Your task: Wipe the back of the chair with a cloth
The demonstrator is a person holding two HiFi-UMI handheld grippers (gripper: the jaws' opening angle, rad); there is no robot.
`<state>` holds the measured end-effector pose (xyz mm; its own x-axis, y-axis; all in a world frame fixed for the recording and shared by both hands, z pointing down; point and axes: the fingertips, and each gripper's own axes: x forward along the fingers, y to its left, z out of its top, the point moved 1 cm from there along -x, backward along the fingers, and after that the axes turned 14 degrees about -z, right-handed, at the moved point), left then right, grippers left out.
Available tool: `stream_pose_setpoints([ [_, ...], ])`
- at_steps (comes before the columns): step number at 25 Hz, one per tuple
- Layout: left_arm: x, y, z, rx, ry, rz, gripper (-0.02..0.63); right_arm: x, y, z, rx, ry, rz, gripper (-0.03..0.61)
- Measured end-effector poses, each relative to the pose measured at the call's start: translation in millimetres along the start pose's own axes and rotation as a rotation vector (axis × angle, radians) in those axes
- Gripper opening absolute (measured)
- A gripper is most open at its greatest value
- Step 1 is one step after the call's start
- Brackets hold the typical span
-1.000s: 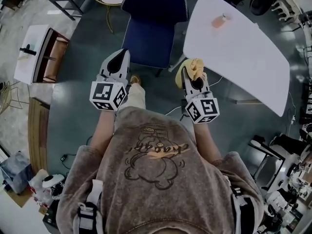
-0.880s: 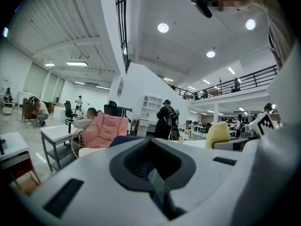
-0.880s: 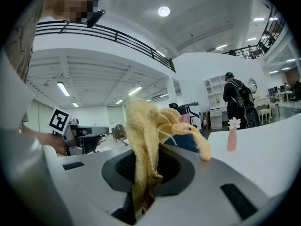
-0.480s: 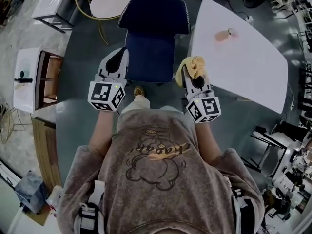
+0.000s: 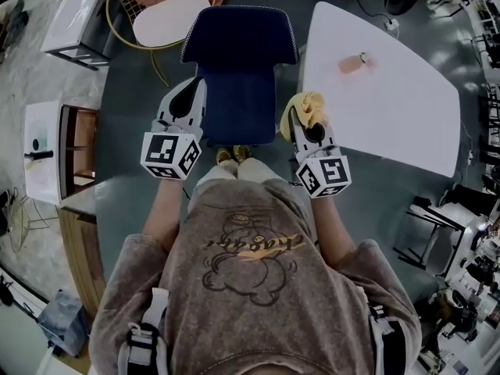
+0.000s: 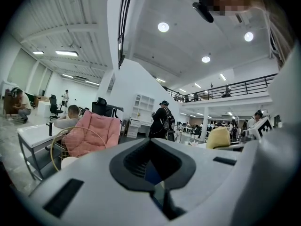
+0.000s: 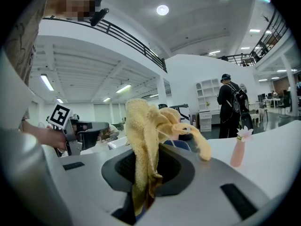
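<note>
The blue chair (image 5: 238,69) stands right in front of me, its backrest (image 5: 241,31) on the far side and its seat toward my feet. My right gripper (image 5: 306,116) is shut on a yellow cloth (image 5: 308,106), which bunches above the jaws at the seat's right edge. Seen from the right gripper view, the cloth (image 7: 146,135) hangs down between the closed jaws. My left gripper (image 5: 191,96) hovers over the seat's left edge. In the left gripper view it (image 6: 154,173) is shut with nothing in it. Neither gripper touches the chair.
A white table (image 5: 391,108) with a small pink vase (image 5: 353,62) stands to the right of the chair. A wire chair with a white seat (image 5: 168,18) and pink cushion (image 6: 91,133) is behind it. White cabinets (image 5: 47,127) stand at the left. People stand farther off in the hall.
The chair has shifted from the upper middle to straight ahead of me and closer as I stepped toward it. Both grippers keep their pose; the cloth stays gripped.
</note>
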<state>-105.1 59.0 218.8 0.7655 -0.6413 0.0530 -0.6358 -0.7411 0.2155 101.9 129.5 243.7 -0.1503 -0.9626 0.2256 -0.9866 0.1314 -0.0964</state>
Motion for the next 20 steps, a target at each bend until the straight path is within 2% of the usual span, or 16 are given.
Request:
stream_pose_setpoints([
  [6,37.4,4.1,-1.6,-0.002,0.022,-0.042,0.003,26.9,-24.8,-0.3,0.016,0.001,-0.028,0.069],
  [14,72.5,29.3,-1.7,0.005,0.025,-0.031,0.003,68.9,-40.7,-6.8,0.032,0.000,-0.030,0.069],
  [20,93.1,52.4,-22.7,-0.011,0.043,-0.028,0.003,106.6,-40.6,-21.3,0.040,0.010,-0.013,0.069],
])
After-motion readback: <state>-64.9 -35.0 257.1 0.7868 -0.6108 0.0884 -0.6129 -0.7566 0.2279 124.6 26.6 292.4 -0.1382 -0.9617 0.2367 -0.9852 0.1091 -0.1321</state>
